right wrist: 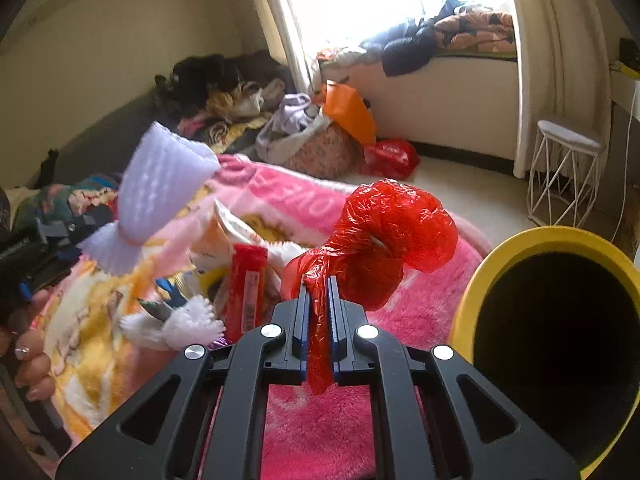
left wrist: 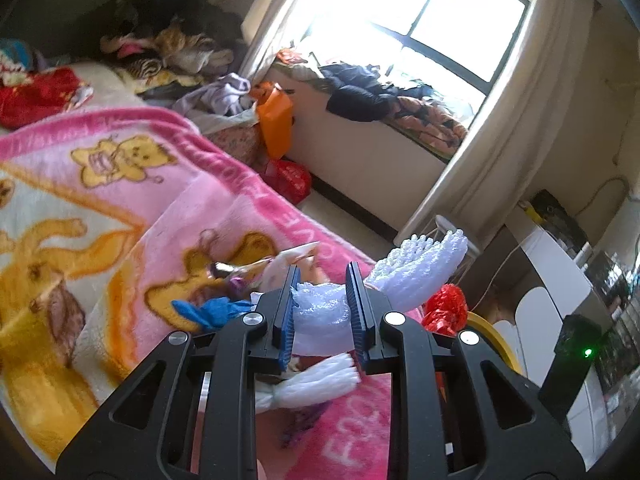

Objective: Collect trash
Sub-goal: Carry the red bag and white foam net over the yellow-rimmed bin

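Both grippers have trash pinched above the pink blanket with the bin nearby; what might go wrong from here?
1. The right gripper pinches only a thin twisted tail of the crumpled red plastic bag; it may slip before reaching the yellow-rimmed bin.
2. The white foam fruit net in the left gripper splays wide and could catch the bin's rim.

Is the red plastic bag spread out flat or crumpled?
Crumpled: the red plastic bag is bunched into a wad, its twisted tail pinched by the right gripper.

Daylight from the window [left wrist: 420, 20] blows out; fisheye edges darken, left side blurred.
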`<act>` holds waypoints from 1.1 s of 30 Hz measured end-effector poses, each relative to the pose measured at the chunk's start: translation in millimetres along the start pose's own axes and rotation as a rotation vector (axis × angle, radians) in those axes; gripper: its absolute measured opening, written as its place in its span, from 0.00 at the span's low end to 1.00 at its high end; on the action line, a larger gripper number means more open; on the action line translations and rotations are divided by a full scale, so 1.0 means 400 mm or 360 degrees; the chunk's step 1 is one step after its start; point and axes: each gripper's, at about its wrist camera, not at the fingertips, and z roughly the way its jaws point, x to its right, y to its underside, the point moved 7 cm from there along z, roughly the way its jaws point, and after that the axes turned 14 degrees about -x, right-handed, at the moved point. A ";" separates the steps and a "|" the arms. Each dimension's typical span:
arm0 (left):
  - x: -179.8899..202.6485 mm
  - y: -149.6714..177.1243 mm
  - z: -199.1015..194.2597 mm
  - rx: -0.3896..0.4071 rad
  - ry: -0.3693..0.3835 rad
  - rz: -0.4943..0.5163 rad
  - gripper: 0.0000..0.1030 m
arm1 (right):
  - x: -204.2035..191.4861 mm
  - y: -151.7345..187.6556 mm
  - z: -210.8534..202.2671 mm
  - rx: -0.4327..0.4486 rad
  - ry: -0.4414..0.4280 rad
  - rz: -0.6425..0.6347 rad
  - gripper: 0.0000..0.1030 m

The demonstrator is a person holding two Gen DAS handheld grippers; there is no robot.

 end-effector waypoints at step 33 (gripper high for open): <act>0.316 0.084 0.082 -0.0117 0.0015 0.0431 0.17 | 0.240 0.087 -0.224 0.0130 0.0213 0.0254 0.07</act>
